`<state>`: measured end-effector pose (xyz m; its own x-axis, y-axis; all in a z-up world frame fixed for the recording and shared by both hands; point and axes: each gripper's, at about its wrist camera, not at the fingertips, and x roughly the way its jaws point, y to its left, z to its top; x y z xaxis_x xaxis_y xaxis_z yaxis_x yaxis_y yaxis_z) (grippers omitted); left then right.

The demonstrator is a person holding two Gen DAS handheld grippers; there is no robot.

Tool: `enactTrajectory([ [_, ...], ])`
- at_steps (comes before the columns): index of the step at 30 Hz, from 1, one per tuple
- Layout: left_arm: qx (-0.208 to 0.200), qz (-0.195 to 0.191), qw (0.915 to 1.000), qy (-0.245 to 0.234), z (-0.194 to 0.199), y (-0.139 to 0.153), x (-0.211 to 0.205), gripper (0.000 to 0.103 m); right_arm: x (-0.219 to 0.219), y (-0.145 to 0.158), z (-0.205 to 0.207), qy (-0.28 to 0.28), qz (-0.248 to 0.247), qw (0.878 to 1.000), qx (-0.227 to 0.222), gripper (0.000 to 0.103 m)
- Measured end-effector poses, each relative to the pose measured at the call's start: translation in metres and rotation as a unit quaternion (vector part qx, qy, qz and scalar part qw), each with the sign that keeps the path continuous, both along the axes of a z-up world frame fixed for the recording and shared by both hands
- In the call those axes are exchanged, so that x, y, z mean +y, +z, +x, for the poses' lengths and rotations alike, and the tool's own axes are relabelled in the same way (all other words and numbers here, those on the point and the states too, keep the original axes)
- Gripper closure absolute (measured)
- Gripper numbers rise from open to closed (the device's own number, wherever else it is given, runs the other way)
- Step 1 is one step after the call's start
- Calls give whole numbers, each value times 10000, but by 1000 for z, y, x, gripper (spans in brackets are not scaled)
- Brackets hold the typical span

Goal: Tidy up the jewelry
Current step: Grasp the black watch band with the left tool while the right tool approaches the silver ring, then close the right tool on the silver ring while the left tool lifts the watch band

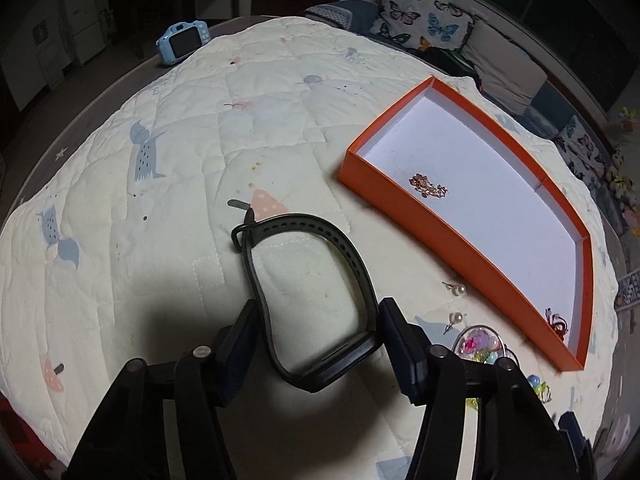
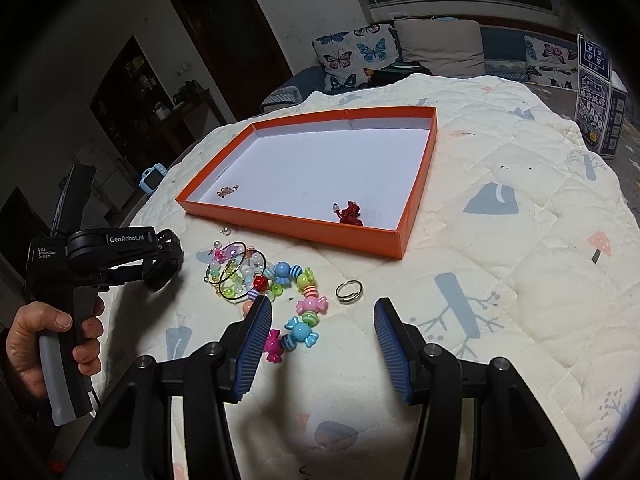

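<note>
My left gripper (image 1: 316, 320) is shut on a black watch (image 1: 304, 292), held above the quilt; its strap loops forward between the fingers. The orange tray (image 1: 452, 232) lies to its right, holding a small gold chain (image 1: 428, 187) and a red piece (image 1: 557, 321). In the right wrist view my right gripper (image 2: 322, 316) is open and empty, low over the quilt. Just ahead lie a candy-bead bracelet (image 2: 294, 300), a silver ring (image 2: 349, 291) and a heap of beads and hoops (image 2: 236, 270). The tray (image 2: 280, 224) lies beyond. The left gripper (image 2: 160, 268) shows at the left.
Two pearl earrings (image 1: 456, 302) lie on the quilt beside the tray's near wall. A blue toy camera (image 1: 182, 41) stands at the bed's far left edge. Butterfly pillows (image 2: 352, 56) and a printed box (image 2: 600, 116) lie beyond the quilt.
</note>
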<state>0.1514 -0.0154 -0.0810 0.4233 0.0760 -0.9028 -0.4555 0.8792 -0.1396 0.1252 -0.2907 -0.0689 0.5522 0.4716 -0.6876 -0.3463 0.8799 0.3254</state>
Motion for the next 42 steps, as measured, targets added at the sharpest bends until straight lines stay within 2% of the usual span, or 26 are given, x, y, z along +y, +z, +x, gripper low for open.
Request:
enactTrajectory([
  [8,-388,97,9971,-643,-13,14,4,46,3,-3,0,-65,-142,9999,14,45],
  [12,-619,110,9937,-929,-20,24,6,46,5,-5,6,-148,-278,9995,26,63],
  [14,-669,51,9922,-1053,-21,27,7,46,6,-6,9,-225,-420,9989,-6,67],
  [25,-758,1,9860,-1485,-17,31,6,47,25,-13,20,-80,-1065,9942,-85,78],
  [27,-784,-11,9842,-1588,-16,33,4,47,29,-15,21,-67,-1182,9929,-103,84],
  [34,-909,-66,9787,-1838,-15,44,2,47,27,-10,17,-149,-1220,9923,-153,84],
  [42,-1214,-27,9689,-2156,5,76,-6,47,25,21,20,-211,-1009,9938,-410,84],
])
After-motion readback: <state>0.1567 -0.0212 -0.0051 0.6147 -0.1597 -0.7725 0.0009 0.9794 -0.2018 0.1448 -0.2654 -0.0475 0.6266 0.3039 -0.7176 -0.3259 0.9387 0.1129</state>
